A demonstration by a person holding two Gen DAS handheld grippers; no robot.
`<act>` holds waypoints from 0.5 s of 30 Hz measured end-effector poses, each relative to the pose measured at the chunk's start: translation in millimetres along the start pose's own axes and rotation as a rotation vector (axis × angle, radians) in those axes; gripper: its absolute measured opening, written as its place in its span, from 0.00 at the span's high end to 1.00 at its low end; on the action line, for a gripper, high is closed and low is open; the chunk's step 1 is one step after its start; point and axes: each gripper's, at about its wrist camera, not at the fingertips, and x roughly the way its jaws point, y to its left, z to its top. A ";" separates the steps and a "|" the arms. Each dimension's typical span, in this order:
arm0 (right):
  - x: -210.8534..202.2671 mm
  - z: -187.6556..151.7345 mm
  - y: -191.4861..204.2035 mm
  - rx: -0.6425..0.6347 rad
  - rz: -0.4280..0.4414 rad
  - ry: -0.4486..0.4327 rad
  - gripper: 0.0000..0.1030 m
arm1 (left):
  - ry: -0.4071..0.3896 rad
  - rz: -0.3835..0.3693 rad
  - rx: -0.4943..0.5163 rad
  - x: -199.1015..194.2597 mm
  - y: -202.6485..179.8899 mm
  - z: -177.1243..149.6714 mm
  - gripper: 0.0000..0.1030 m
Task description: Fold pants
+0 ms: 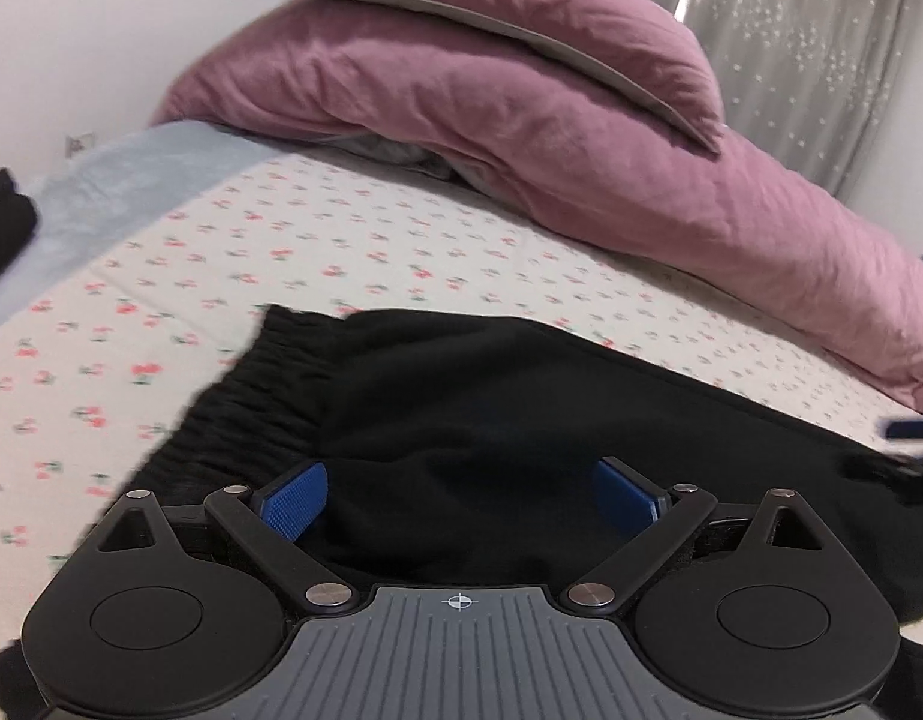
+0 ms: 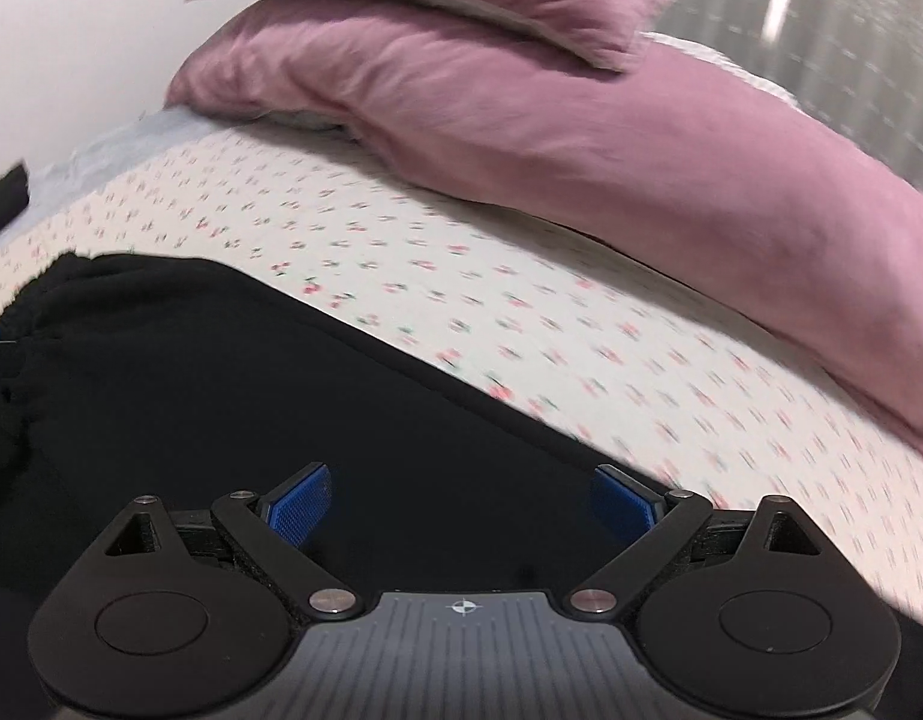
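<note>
We find no readable words, brand names or numbers in either view. The only sign is a small white crosshair mark, a circle with a cross through it, printed on the grey ribbed body of the left gripper [image 1: 459,501] and the right gripper [image 2: 461,505], at 6 o'clock.

Two tools, the left tool [image 1: 460,498] and the right tool [image 2: 461,501], one pair of black pants [image 1: 491,420], two pink pillows [image 1: 521,138] and one flowered bed [image 1: 221,276] are being counted.
</note>
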 end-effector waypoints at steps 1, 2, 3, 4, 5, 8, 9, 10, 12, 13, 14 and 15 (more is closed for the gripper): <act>11.2 5.8 5.1 -0.026 0.000 0.008 0.10 | 0.002 -0.006 0.004 1.9 -2.1 -0.9 0.06; 22.1 11.2 10.2 -0.049 -0.002 0.016 0.11 | 0.006 -0.006 0.008 4.1 -3.8 -2.0 0.06; 34.1 16.8 13.6 -0.069 -0.002 0.024 0.12 | 0.011 -0.003 0.016 5.7 -5.3 -3.3 0.06; 46.7 22.2 16.0 -0.083 0.000 0.035 0.12 | 0.013 0.006 0.020 7.2 -6.2 -4.6 0.06; 56.7 26.3 17.4 -0.090 0.002 0.044 0.12 | 0.016 0.016 0.019 8.9 -6.2 -5.6 0.06; 85.9 40.0 15.9 -0.055 0.020 0.064 0.12 | 0.027 0.021 0.014 12.8 -7.8 -7.1 0.06; 91.9 40.0 15.0 -0.023 0.040 0.064 0.12 | 0.029 0.020 0.016 14.0 -8.8 -7.7 0.06; 98.9 41.0 11.5 0.005 0.055 0.070 0.13 | 0.032 0.023 0.019 15.2 -9.6 -8.0 0.06; 111.0 39.8 8.7 0.067 0.095 0.069 0.14 | 0.039 0.029 0.026 17.7 -10.5 -8.1 0.06; 112.0 38.1 7.8 0.088 0.111 0.052 0.17 | 0.040 0.032 0.025 18.1 -10.3 -8.1 0.06; 110.0 36.8 9.6 0.093 0.122 0.041 0.28 | 0.041 0.033 0.023 18.4 -10.1 -8.0 0.06; 108.0 36.2 10.4 0.095 0.139 0.029 0.45 | 0.043 0.034 0.023 18.7 -10.2 -8.2 0.06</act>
